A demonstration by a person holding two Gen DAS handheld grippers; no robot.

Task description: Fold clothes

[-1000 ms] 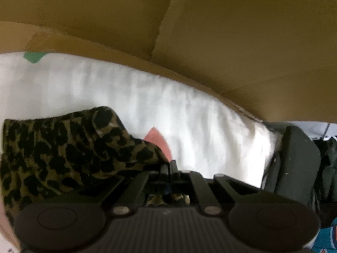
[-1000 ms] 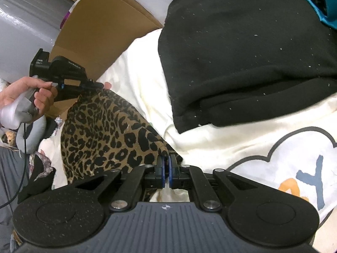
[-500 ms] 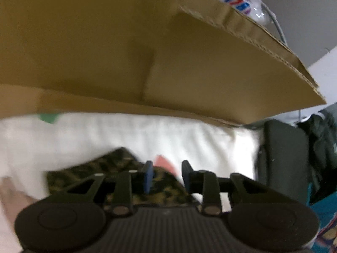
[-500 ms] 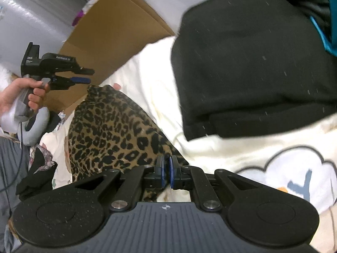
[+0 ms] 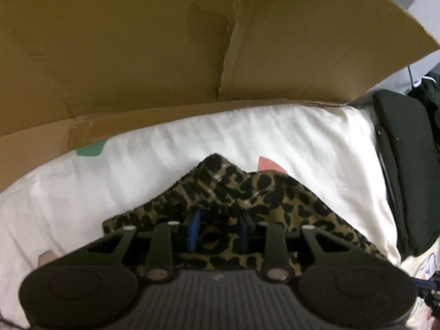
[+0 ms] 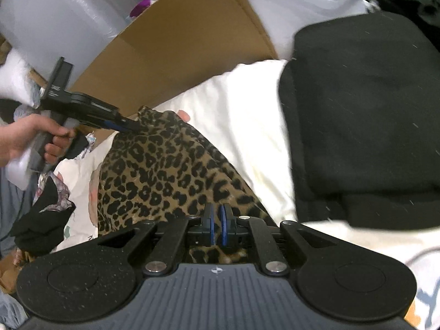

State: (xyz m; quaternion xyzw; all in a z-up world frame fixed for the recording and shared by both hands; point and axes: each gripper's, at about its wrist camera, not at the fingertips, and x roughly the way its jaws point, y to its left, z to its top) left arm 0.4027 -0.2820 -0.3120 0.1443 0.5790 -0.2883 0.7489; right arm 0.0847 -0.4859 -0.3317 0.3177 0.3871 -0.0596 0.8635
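At the bottom of the right wrist view, the right gripper (image 6: 217, 227) is pinched closed on the near edge of the one leopard-print garment (image 6: 165, 176), which spreads toward mid-frame over the cream bedsheet (image 6: 242, 110). In the left wrist view, the left gripper (image 5: 218, 232) is spread open just over the garment's (image 5: 247, 189) far corner, clasping nothing. Beyond lie one folded black garment (image 6: 363, 115) at right and one cardboard box (image 5: 165, 44) across the top. Only the right wrist view shows the person's left hand (image 6: 30, 137) and the left gripper (image 6: 129, 125) from the side.
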